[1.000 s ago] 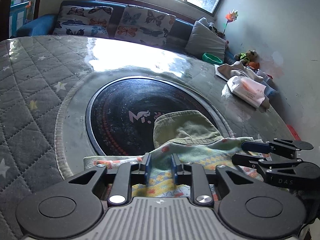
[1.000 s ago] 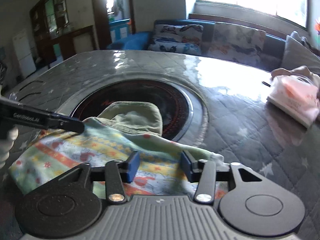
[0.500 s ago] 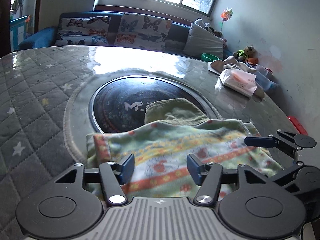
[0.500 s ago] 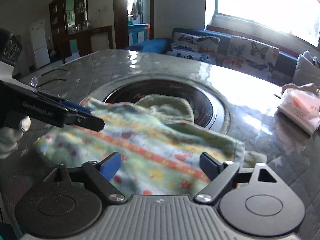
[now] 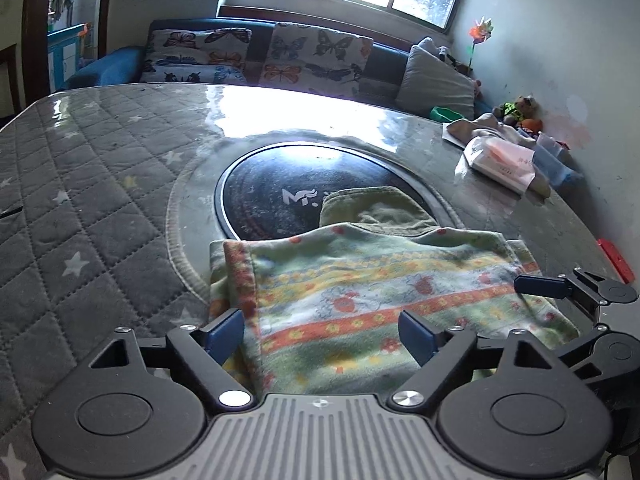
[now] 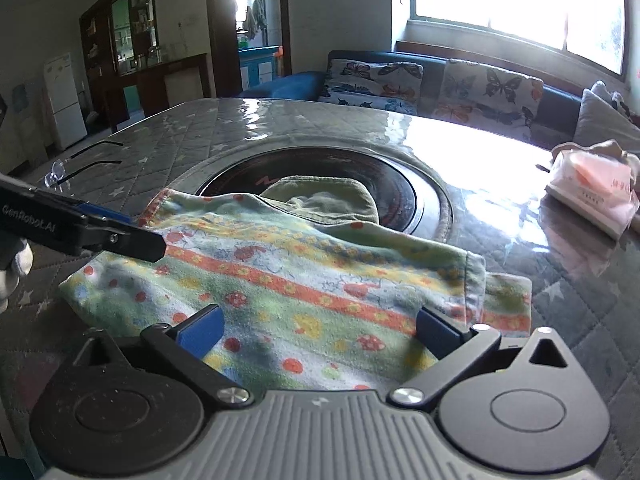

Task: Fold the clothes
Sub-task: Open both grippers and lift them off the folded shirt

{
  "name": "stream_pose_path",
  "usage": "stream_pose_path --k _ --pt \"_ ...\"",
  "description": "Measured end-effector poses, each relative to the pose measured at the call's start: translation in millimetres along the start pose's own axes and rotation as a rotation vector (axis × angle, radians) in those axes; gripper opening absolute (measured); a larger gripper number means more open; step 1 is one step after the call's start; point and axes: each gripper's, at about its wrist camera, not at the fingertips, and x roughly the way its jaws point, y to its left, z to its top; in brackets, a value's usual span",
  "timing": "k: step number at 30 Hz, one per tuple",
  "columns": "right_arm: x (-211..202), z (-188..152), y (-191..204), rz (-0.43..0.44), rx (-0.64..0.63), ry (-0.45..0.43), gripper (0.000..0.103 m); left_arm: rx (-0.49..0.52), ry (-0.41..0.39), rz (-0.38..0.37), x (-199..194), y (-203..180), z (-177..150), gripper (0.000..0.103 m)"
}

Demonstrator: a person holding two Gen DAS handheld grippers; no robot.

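A folded garment with a green, orange and yellow print point(image 5: 380, 300) point(image 6: 300, 280) lies flat on the table's near side. Its olive corduroy part point(image 5: 376, 212) point(image 6: 328, 200) reaches onto the black round plate. My left gripper point(image 5: 320, 334) hovers over the cloth's left half with its jaws opening; the blue pads stand apart from the fabric. My right gripper point(image 6: 318, 330) is over the right half, jaws also opening wide, gripping nothing. Each gripper shows in the other's view: the right gripper point(image 5: 560, 316) at the cloth's right edge, the left gripper point(image 6: 120, 236) at its left edge.
The table wears a grey quilted cover point(image 5: 80, 200) with a black round hotplate point(image 5: 272, 184) in its middle. A tissue pack point(image 5: 500, 160) point(image 6: 592, 188) and small items lie at the far right by the wall. Glasses point(image 6: 80, 164) lie far left. A sofa stands behind.
Both grippers have let go of the cloth's near edge, opened wide and drawn back a little. The cloth now lies flat, folded over.
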Motion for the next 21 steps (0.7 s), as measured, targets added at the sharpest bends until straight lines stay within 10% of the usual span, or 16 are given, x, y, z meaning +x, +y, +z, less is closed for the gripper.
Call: stream_pose_path --k 5,21 --pt "0 -3 0 -0.003 0.02 -0.004 0.103 0.001 -0.019 0.044 -6 0 -3 0.103" --pt "0 -5 -3 0.008 0.053 -0.015 0.103 -0.027 -0.064 0.141 -21 15 -4 0.103"
